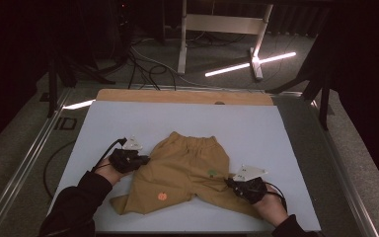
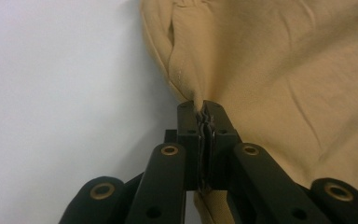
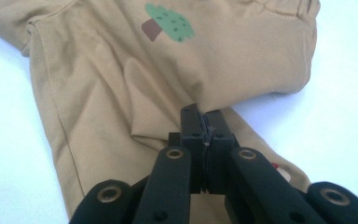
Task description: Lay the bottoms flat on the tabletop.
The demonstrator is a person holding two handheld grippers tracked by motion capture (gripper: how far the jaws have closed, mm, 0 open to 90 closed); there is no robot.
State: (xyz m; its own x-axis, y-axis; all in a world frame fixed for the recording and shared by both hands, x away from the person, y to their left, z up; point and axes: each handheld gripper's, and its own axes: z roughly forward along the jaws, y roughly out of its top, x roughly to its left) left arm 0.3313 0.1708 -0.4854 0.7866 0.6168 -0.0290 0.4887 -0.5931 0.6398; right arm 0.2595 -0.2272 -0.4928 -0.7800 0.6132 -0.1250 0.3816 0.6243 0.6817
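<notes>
1. A pair of tan trousers (image 1: 185, 170) is seen spread on the white table (image 1: 128, 118), waistband toward the far edge and both legs splayed toward the person's side, so that the garment's long axis runs from far to near.

2. The left gripper (image 1: 139, 159) is shown at the garment's left edge, roughly level with the hip. In the left gripper view its jaws are pressed together on a thin ridge of fabric (image 2: 200, 100), and the cloth is drawn up into a small peak at the pads.

3. The right gripper (image 1: 233, 181) is shown at the opposite edge, lower down, where the right leg leaves the seat. In the right gripper view the jaws are likewise clamped shut on a pinch of cloth (image 3: 204, 109), just below a green tree motif (image 3: 168, 22).

4. The deciding relation is pictured plainly: the trousers lie between the two grippers, each pinching an outer side seam, with the bulk of the cloth extending inward and away from either set of jaws. The left gripper is held nearer the waistband, the right nearer the leg ends.

5. An orange motif (image 1: 162, 196) is visible on the left leg, which lies loose and slightly crumpled near the table's front edge.

6. By this reading, a lift or fold is being set up; because the grips are staggered along the long axis, uneven sag may be expected.
</notes>
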